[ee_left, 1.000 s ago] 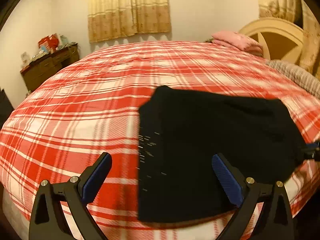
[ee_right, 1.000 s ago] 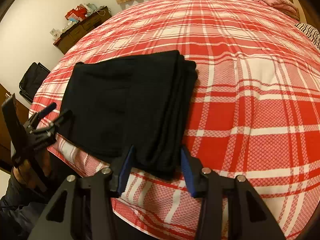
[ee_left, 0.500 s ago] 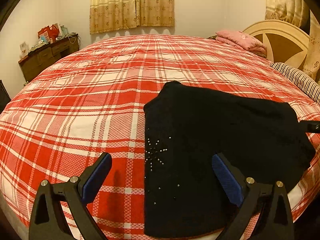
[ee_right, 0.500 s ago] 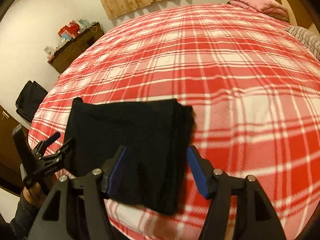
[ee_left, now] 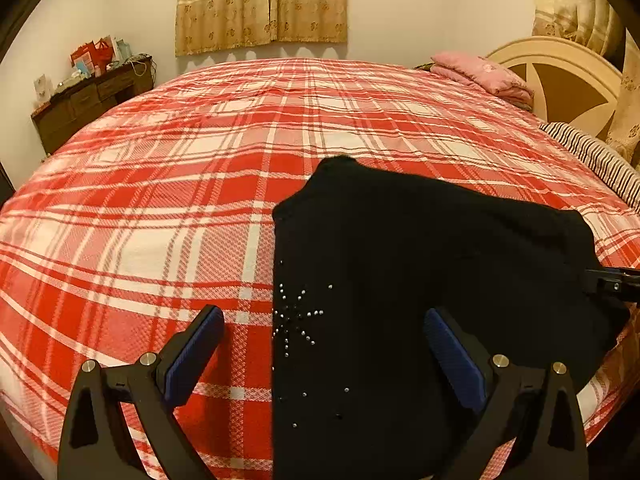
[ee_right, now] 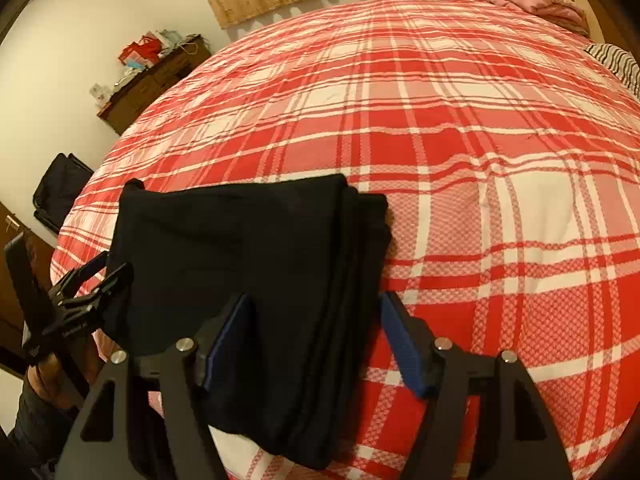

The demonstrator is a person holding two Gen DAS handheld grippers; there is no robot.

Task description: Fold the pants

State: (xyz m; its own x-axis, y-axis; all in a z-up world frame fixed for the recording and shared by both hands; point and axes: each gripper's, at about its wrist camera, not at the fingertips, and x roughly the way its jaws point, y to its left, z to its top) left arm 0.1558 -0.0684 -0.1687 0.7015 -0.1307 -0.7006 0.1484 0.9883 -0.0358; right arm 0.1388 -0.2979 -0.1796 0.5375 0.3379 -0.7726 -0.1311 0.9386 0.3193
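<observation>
Folded black pants (ee_left: 432,292) lie at the near edge of the plaid bed (ee_left: 200,184). My left gripper (ee_left: 320,344) is spread, straddling the studded edge; my right gripper (ee_right: 316,340) is spread around the stacked fold, both apparently placed to square or lift the bundle. White lettering on the left gripper's body in the right view is too small to read.

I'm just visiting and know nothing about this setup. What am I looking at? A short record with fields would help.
Item: black pants, folded into a thick stack, silver studs on top
Surface: bed with red plaid cover
Position: near the bed's front edge
Left gripper: open, over the pants' left edge
Right gripper: open, over the layered right edge
Background: pink bedding, wooden dresser, curtains
</observation>
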